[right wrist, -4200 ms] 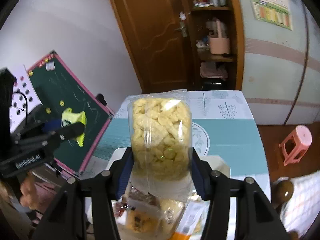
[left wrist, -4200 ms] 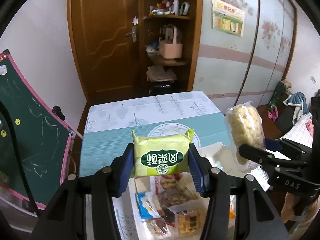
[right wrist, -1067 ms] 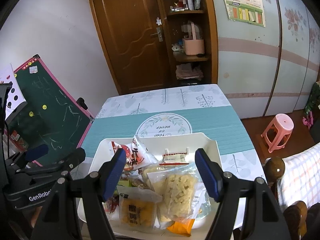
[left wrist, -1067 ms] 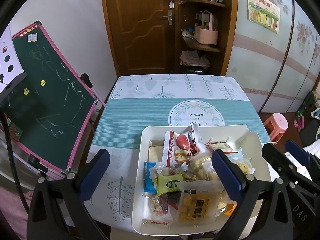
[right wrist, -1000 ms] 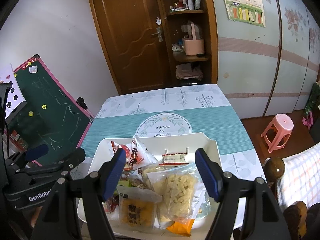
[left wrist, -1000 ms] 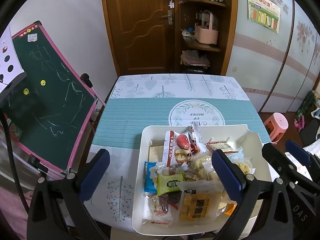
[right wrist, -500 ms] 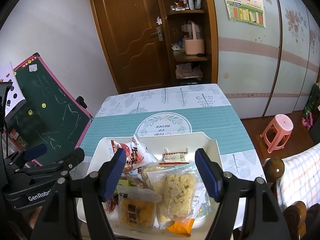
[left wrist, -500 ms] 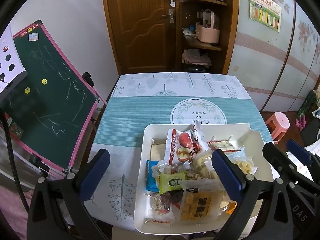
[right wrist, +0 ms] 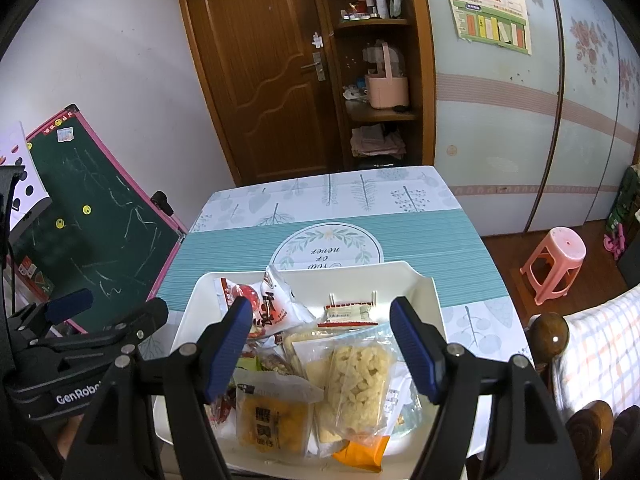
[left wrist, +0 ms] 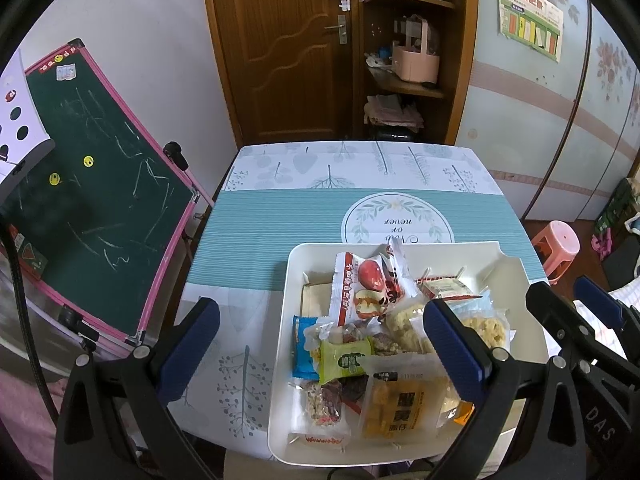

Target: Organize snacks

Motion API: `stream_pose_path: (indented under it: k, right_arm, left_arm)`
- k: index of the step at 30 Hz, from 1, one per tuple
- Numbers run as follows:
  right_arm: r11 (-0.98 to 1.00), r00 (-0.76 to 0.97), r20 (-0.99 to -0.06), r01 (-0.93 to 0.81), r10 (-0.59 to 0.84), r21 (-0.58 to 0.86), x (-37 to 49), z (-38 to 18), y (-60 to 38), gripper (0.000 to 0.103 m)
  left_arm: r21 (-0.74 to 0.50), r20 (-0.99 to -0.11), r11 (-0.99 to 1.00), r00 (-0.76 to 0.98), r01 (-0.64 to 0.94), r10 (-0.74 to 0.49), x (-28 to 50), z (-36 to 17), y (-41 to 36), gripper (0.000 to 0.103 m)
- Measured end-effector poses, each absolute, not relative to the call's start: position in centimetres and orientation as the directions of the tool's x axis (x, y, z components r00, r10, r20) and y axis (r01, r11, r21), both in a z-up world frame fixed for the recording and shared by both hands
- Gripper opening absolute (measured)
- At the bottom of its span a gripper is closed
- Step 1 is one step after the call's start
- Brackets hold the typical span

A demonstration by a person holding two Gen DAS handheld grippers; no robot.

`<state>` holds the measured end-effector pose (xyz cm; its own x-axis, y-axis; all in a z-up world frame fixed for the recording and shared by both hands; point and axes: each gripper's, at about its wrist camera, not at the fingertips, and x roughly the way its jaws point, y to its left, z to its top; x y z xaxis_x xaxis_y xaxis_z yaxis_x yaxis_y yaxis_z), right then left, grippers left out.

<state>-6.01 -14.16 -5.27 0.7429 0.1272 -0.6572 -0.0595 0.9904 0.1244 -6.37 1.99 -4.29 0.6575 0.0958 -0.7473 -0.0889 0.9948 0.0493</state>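
Note:
A white tray point(left wrist: 400, 250) point(right wrist: 424, 292) on the near part of the table holds a heap of snack packets. Among them are a green packet point(left wrist: 346, 360), a clear bag of pale puffs point(right wrist: 358, 382) point(left wrist: 482, 328), a yellow cracker packet point(right wrist: 272, 416) point(left wrist: 400, 406) and a red-and-white apple packet point(left wrist: 362, 288) point(right wrist: 256, 308). My left gripper point(left wrist: 320, 344) hangs above the tray's left side, open and empty. My right gripper point(right wrist: 322, 344) hovers over the tray's middle, open with nothing between its fingers. It also shows at the right edge of the left wrist view point(left wrist: 576, 316).
The table carries a teal and white leaf-print cloth point(left wrist: 280, 216). A green chalkboard with a pink frame point(left wrist: 92, 184) leans at the left. A pink stool point(right wrist: 554, 264) stands on the floor at the right, next to a wooden chair post point(right wrist: 548, 334). A brown door point(left wrist: 280, 48) and shelves point(left wrist: 408, 52) are behind.
Four seconds ago my left gripper held the green packet and my right held the bag of puffs, both raised. Both packets now lie in the tray. Over the last second nothing moved.

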Motion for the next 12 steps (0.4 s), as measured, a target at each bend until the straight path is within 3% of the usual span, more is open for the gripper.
stream_pose_path:
  k: [12]
  right_arm:
    - [0.991,0.744,-0.657,-0.057,0.125,0.123,-6.05,-5.34,-14.21,0.072]
  left_arm:
    - [0.053,-0.751,0.995,0.654,-0.084,0.095,-6.54,-4.55,1.91,0.101]
